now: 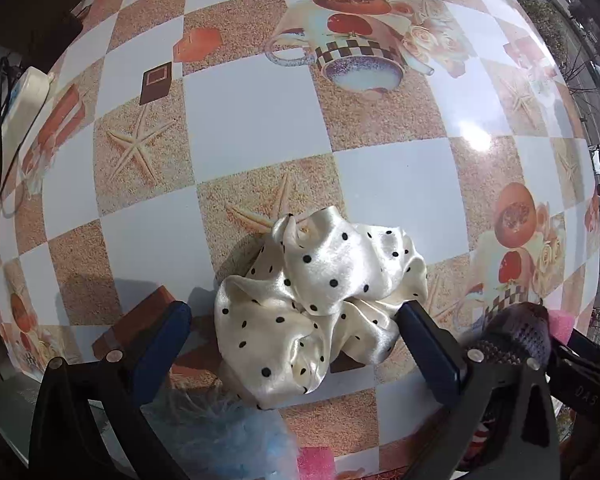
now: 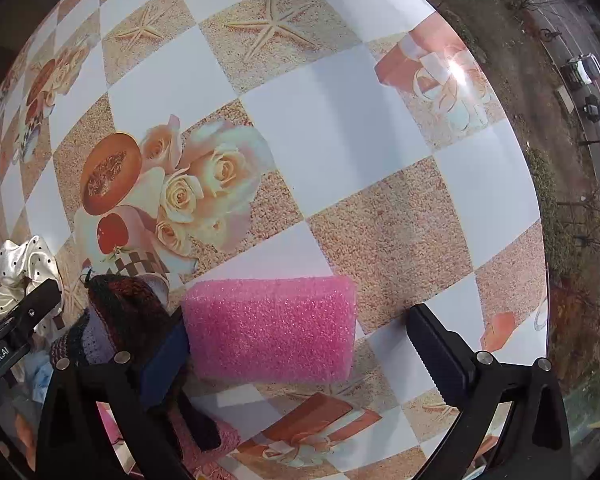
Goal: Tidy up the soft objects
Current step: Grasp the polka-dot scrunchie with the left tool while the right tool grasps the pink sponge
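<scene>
Between my left jaws, in the left wrist view, lies the cream dotted scrunchie [image 1: 320, 300], crumpled on the checkered tabletop [image 1: 256, 120]. My left gripper [image 1: 296, 336] stands wide: one blue finger is off to the scrunchie's left with bare tabletop between, while the other sits just beside or touching its right edge, I cannot tell which. The satin bunches up straight ahead of me, its bulk spreading roughly across the gap from one finger toward the other, so the grip line already runs along its wider span. Something pale blue and fluffy [image 1: 220, 436] shows low in the frame beneath me, and a dark knitted piece [image 1: 520, 328] sits off to the right next to a corner of pink sponge [image 1: 560, 326].

Over on the right wrist view, the pink sponge [image 2: 272, 328] lies flat on the tabletop between my right jaws, its long axis running side to side, finger to finger. My right gripper [image 2: 300, 348] is wide as well: the left finger touches or nearly touches the sponge's left end, while the right finger stands apart from its right end. The dark knitted piece [image 2: 120, 316] crowds in just left of that finger, and the scrunchie [image 2: 24, 272] shows far left with my other gripper over it.

I judge each hand nearest its own item: left for the scrunchie, right for the sponge. Closing on the sponge lengthwise would squash it along its long axis, and the knit could catch.
</scene>
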A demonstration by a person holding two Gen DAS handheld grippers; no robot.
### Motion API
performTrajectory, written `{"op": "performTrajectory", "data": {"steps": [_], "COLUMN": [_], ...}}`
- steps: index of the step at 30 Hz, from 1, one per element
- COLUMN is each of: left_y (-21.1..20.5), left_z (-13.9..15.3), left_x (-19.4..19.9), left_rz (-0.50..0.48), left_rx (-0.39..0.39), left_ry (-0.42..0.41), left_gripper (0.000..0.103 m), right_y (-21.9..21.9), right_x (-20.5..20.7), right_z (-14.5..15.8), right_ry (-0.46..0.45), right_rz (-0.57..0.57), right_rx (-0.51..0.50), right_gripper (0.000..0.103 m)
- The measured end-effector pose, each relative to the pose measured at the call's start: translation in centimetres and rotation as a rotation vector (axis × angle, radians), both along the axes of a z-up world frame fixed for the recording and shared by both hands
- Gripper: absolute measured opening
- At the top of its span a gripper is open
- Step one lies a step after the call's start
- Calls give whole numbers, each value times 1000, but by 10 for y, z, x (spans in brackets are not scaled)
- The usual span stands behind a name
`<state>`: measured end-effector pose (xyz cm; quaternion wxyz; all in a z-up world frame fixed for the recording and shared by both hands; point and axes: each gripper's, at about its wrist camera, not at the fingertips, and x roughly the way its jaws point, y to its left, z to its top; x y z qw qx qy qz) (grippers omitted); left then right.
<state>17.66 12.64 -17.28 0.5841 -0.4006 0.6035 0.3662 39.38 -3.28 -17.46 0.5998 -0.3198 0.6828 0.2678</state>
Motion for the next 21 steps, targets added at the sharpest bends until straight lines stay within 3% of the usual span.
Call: {"op": "performTrajectory", "data": {"steps": [6, 10, 12, 15, 16, 17, 19, 21], "left_y": [-1, 8, 8, 1, -1, -3, -6, -7], "left_z": [-1, -5, -2, 10, 13, 16, 21, 31], "left_x": [4, 12, 13, 21, 24, 28, 32, 33], "left_rz": [-2, 7, 6, -49, -72, -98, -120, -122], "left_rx": [5, -60, -45, 1, 11, 17, 12, 48], "left_ry": [-1, 28, 17, -6, -13, -25, -54, -62], "left_gripper": [103, 103, 97, 78, 65, 45, 24, 24], "right_y": [15, 21, 19, 15, 14, 13, 10, 6], "right_x": [1, 2, -3, -6, -7, -8, -8, -7], "right_z": [3, 5, 7, 20, 22, 24, 30, 41], "right_ry": [-15, 1, -10, -31, -26, -24, -34, -25], "right_rz": [8, 48, 80, 124, 136, 146, 153, 142], "right_rx": [17, -5, 2, 36, 49, 57, 75, 111], "right_gripper": [103, 103, 95, 71, 71, 71, 71, 71]}}
